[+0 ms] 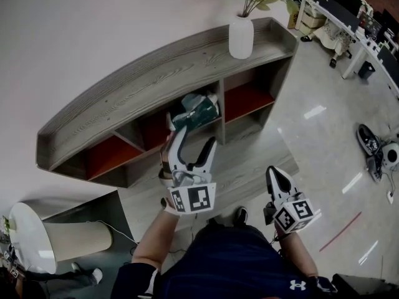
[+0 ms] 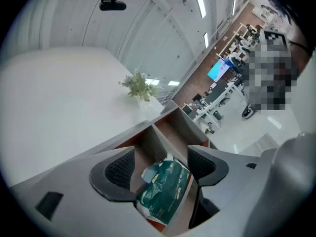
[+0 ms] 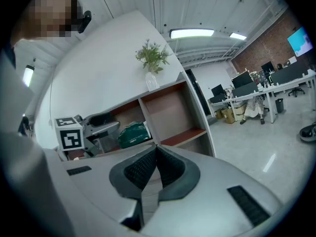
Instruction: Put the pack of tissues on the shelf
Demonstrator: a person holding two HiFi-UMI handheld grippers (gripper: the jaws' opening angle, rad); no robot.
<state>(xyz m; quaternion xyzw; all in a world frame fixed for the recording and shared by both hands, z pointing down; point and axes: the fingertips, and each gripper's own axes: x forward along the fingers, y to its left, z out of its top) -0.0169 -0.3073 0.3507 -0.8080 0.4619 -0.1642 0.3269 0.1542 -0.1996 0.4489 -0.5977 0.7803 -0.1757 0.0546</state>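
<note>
Both left gripper (image 1: 190,139) jaws apart; pack of tissues (image 1: 198,109) on shelf (image 1: 156,80) at twelve o'clock. Draw your hand straight back. Right gripper (image 1: 273,170) closed.

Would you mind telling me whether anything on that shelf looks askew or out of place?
Only slightly: the green pack of tissues lies angled, not square, in the middle compartment of the shelf, its wrapper crumpled. The vase on top stands upright.
</note>
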